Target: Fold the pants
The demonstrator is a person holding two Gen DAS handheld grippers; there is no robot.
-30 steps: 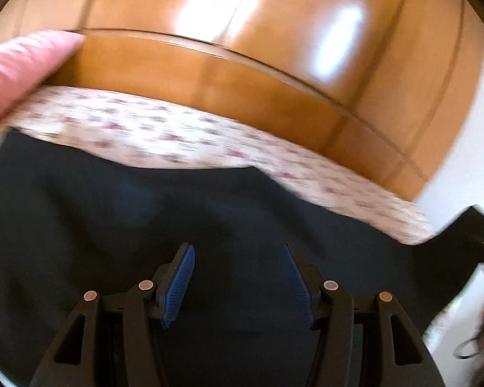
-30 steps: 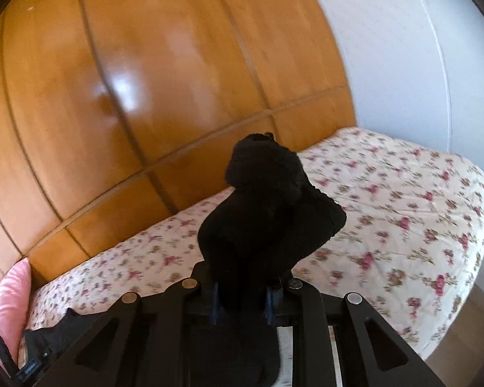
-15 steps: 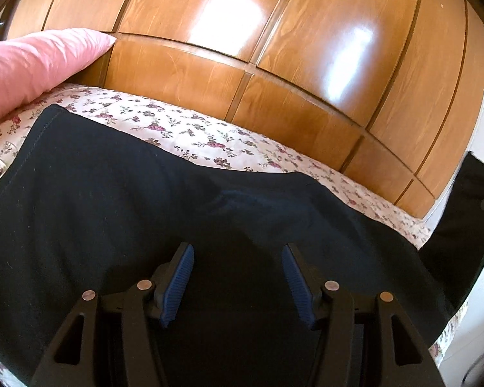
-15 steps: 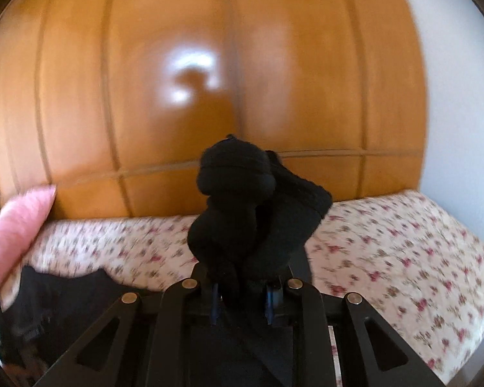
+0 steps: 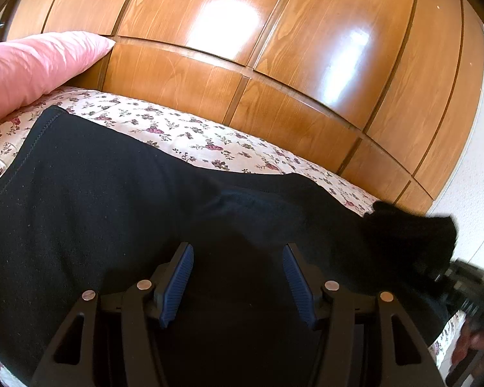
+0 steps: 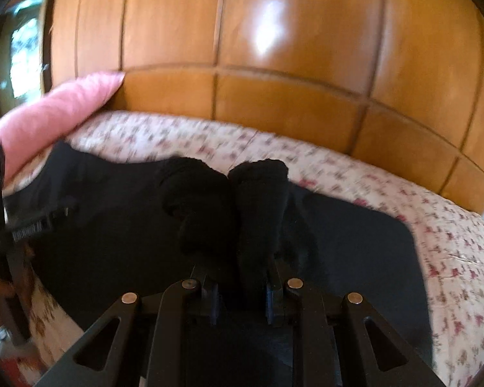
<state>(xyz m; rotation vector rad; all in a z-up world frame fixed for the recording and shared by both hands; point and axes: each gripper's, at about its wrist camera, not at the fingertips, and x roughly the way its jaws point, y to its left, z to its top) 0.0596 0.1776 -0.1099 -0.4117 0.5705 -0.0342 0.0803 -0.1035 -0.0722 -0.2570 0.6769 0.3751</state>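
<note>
Pants [image 5: 119,213] lay spread on the flowered bed [image 5: 190,135]; my left tongs [image 5: 237,279] hovered wide above them, my right tongs [image 6: 238,293] pinched the bunched cuffs [image 6: 229,200] at twelve o'clock. Soft, limp cloth, best gripped at hems.

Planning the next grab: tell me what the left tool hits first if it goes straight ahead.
Most likely the black pants: the open left tool points down at the cloth spread on the bed; depth is unclear.
</note>
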